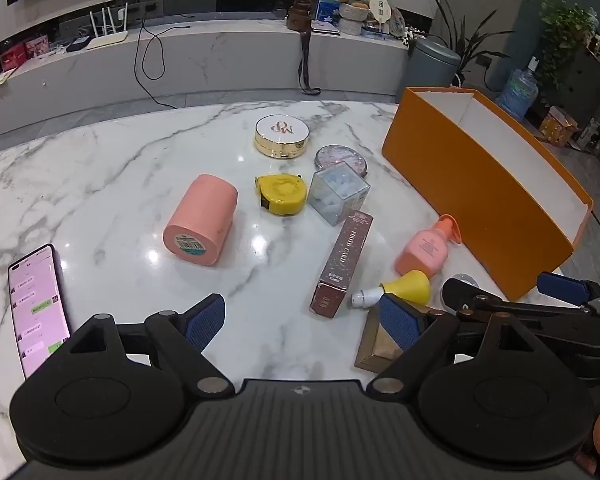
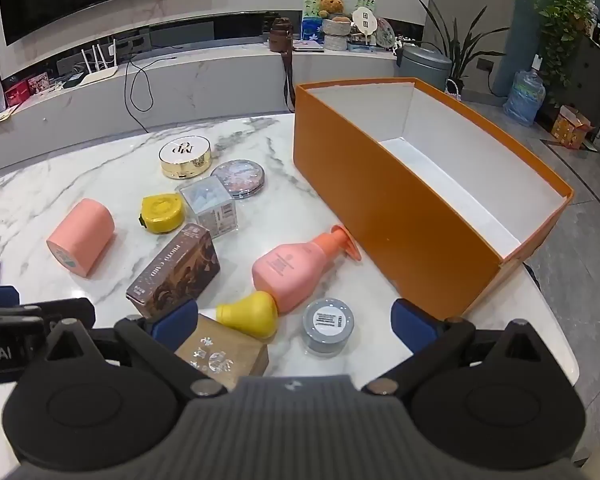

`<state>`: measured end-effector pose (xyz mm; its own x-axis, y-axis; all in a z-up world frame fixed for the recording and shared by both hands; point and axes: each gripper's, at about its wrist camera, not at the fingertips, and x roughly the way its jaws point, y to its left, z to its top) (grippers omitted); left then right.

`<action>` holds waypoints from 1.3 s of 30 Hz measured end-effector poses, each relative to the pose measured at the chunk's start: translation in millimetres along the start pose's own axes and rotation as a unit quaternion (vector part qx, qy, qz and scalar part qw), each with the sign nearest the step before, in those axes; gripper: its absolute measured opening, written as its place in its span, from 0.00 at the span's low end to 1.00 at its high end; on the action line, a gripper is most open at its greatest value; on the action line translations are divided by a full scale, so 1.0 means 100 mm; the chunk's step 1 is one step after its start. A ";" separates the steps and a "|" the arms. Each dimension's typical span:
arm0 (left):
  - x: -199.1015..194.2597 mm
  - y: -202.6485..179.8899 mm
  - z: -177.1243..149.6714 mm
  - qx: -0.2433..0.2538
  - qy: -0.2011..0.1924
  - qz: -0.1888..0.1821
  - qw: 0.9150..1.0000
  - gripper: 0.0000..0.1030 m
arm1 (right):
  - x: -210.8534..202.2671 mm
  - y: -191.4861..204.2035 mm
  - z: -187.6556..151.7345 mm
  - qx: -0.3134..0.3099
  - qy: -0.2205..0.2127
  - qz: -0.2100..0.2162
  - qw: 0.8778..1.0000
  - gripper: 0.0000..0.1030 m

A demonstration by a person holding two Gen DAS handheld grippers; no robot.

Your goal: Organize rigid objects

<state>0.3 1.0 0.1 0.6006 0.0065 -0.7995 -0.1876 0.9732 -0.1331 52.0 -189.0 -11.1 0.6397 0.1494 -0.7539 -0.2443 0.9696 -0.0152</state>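
An open orange box [image 2: 412,216] with a white inside stands at the table's right, also in the left wrist view [image 1: 480,196]. Loose on the marble are a pink cylinder [image 1: 200,220], a yellow tape measure [image 1: 282,194], a clear cube [image 1: 338,192], a gold compact [image 1: 282,136], a round glitter case [image 2: 238,178], a "photo card" box [image 1: 342,264], a pink pump bottle [image 2: 296,266], a yellow bulb-shaped bottle [image 2: 248,314], a grey jar [image 2: 328,326] and a tan box [image 2: 224,354]. My left gripper [image 1: 302,320] and right gripper [image 2: 296,320] are both open and empty.
A phone [image 1: 38,308] with a lit screen lies at the table's left front edge. Beyond the table run a marble ledge with a router [image 1: 106,34], cables and a brown bag [image 1: 300,14]. A grey bin [image 1: 430,66] and plants stand at the right.
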 end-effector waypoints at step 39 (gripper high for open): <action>0.00 -0.02 -0.01 0.003 0.001 -0.006 1.000 0.99 | 0.02 -0.01 0.00 0.002 0.003 0.005 1.000 0.98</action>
<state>0.2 -1.5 -0.7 0.6019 -0.0053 -0.7985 -0.1765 0.9744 -0.1394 53.3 -189.2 -12.2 0.6332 0.1578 -0.7578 -0.2481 0.9687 -0.0056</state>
